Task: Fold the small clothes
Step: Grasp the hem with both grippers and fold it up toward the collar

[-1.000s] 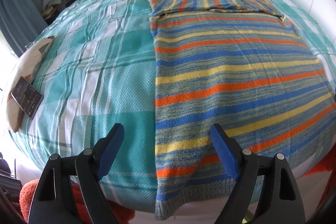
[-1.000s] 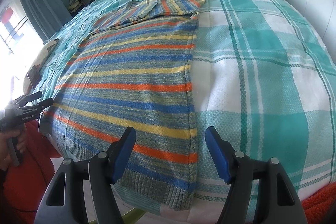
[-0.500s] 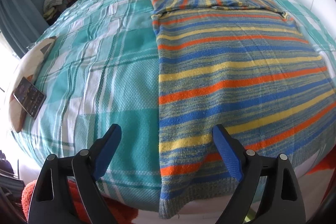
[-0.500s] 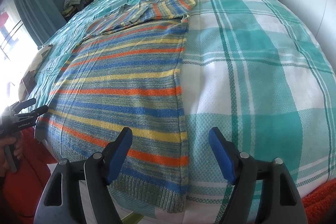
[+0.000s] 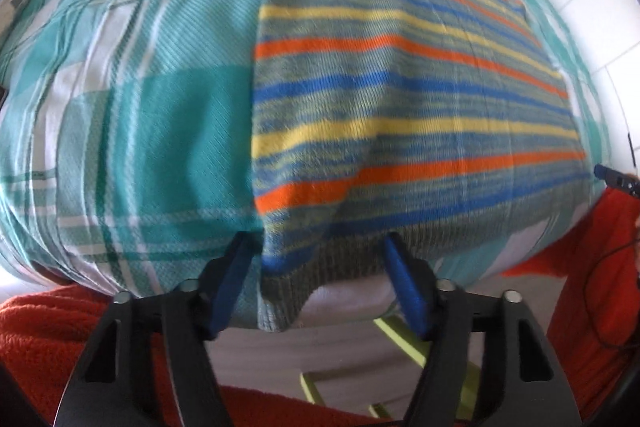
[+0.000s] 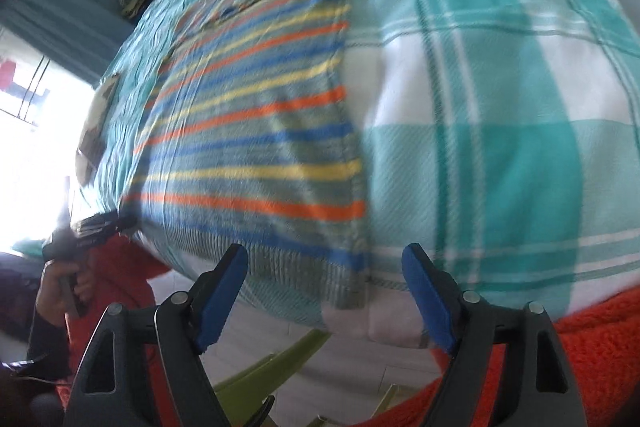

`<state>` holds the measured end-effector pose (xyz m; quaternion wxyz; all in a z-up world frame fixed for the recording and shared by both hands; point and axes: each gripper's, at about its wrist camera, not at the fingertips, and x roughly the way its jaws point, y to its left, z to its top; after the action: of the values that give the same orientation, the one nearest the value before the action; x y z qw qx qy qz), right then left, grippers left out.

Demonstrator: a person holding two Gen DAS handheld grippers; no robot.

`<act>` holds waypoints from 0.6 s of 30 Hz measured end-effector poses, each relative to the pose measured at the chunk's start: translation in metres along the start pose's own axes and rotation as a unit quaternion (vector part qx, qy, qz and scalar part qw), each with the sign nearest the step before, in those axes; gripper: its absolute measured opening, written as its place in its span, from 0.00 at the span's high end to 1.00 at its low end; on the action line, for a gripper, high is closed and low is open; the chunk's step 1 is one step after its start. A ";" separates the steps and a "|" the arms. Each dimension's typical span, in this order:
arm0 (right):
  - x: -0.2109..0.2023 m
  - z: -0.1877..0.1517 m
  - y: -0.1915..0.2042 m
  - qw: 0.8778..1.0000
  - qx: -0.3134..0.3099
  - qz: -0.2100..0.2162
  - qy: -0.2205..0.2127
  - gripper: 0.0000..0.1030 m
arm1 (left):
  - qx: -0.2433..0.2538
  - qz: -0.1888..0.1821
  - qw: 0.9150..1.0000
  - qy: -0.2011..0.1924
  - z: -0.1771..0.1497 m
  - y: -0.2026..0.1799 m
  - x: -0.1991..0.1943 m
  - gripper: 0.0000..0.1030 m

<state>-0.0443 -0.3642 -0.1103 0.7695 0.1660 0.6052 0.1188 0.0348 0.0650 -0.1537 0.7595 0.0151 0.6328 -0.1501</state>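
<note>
Item: striped knit sweater (image 5: 400, 99)
Colours: orange, blue, yellow bands on grey-green
Pose: spread flat, sleeves folded across its top
Place: on teal plaid bedspread (image 5: 160, 115), ribbed hem hanging over the near edge

My left wrist view looks steeply down from the foot of the bed, close over the near left corner of the striped sweater (image 5: 400, 131), with the checked bedspread (image 5: 132, 115) beyond. My right wrist view, also tilted down and close, sits over the sweater's near right corner. Both views share the sweater; the right one also catches the left gripper (image 6: 102, 223) at its edge.
</note>
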 end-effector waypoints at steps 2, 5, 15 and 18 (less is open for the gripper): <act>0.016 0.000 0.004 1.000 -0.007 -0.009 0.019 0.36 | 0.007 -0.001 1.000 0.008 -0.002 -0.004 0.002 0.66; 0.036 -0.004 0.009 0.998 -0.016 -0.009 0.061 0.94 | 0.009 -0.013 1.000 0.021 -0.003 -0.007 0.003 0.95; -0.015 0.058 0.006 0.996 0.016 0.066 -0.054 0.94 | -0.072 -0.140 0.983 -0.091 0.067 0.034 -0.061 0.96; -0.020 0.107 0.001 0.993 0.022 0.069 -0.096 0.94 | -0.082 -0.136 0.979 -0.127 0.125 0.048 -0.066 0.96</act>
<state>0.0544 -0.3828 -0.0695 0.8101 0.2346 0.5182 0.1420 0.1561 0.0981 -0.0734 0.8049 -0.1530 0.5374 -0.2000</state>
